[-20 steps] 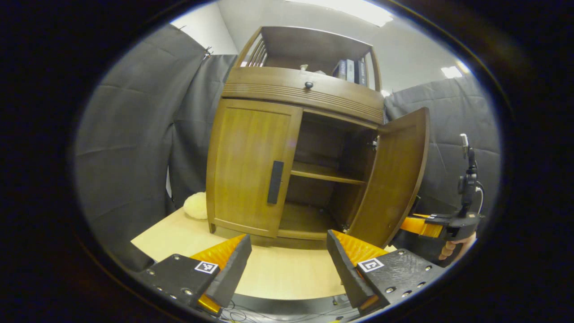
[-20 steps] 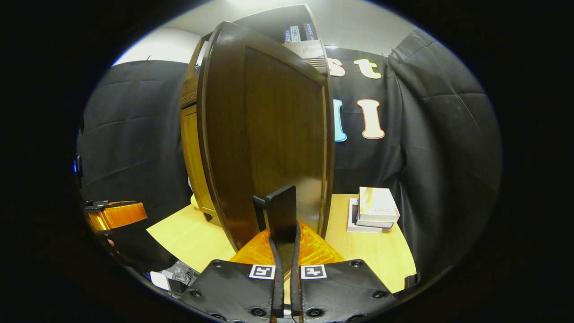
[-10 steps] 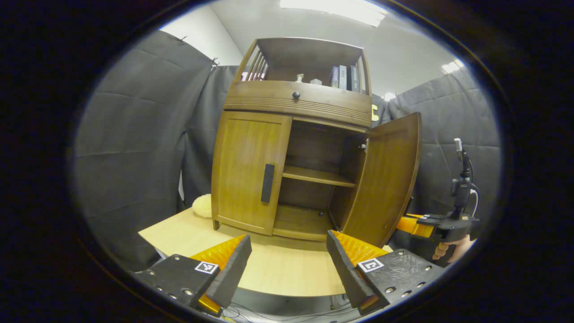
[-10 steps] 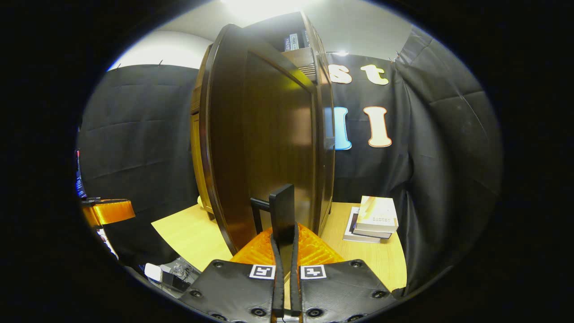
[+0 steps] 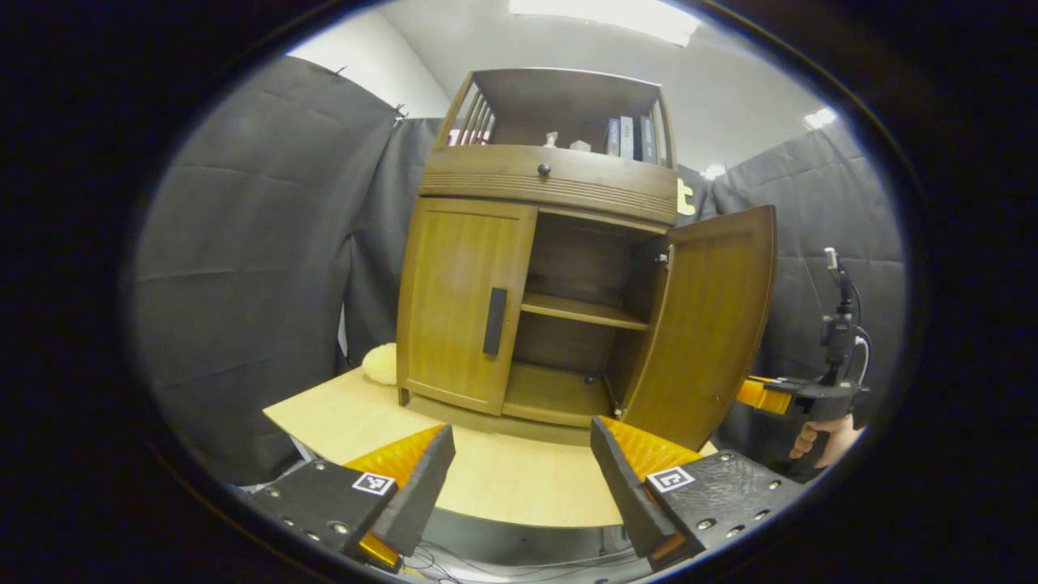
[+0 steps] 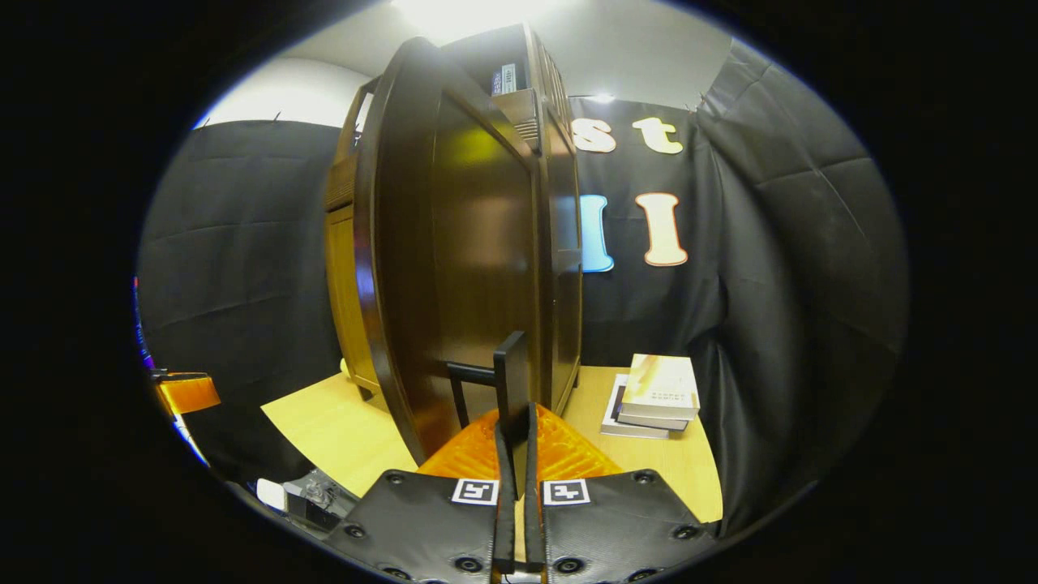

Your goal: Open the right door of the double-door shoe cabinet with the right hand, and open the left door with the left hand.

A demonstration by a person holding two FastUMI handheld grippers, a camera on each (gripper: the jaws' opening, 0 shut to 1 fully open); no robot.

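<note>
- Ahead of your left tool [image 5: 519,454] and a little to its left, the left door [image 5: 466,300] of the shoe cabinet [image 5: 551,243] sits shut, flush with the frame, at the far side of the counter [image 5: 503,478].
- That door's handle [image 5: 495,321] is a dark bar standing upright along the door's inner edge, next to the open middle of the cabinet, so its long axis runs top to bottom.
- Your left tool has its fingers [image 5: 422,478] spread wide with nothing between them, and it hangs well short of the handle, over the near edge of the counter.
- Your right tool [image 6: 516,422] is clamped on the right door's handle [image 6: 511,381], both fingers pressed to the upright bar; the right door [image 5: 705,324] stands swung well out, so I judge that half done.
- For the next reach, I judge the left tool is the nearer one: go forward and up, drift slightly left, and keep the fingers level so they straddle the bar from either side.
- Pull toward yourself and out to the left, since the hinges look to be on the door's outer edge.
</note>
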